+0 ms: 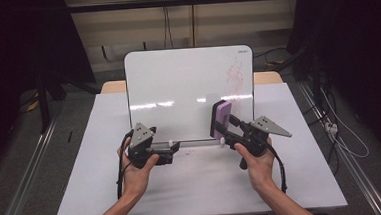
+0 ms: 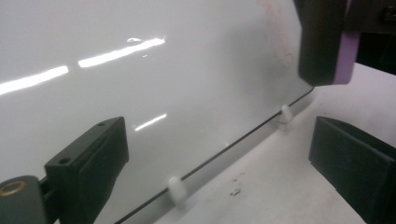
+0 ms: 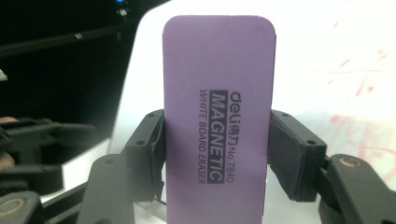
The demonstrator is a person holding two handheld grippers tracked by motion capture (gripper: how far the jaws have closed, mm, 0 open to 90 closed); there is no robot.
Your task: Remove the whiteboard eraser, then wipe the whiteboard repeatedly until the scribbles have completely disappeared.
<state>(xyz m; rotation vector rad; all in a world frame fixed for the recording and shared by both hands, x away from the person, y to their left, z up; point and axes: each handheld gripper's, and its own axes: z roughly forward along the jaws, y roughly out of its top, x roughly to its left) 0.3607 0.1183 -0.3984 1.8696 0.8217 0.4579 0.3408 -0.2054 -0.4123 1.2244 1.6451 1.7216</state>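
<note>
At the left, the left gripper sits by the whiteboard, near its bottom edge, its jaws wide apart with nothing between them. Right of it, the right gripper is clamped on the purple eraser, held upright just in front of the board's lower right part. Above it, the red marks remain on the board, so the wiping appears not yet begun.
</note>
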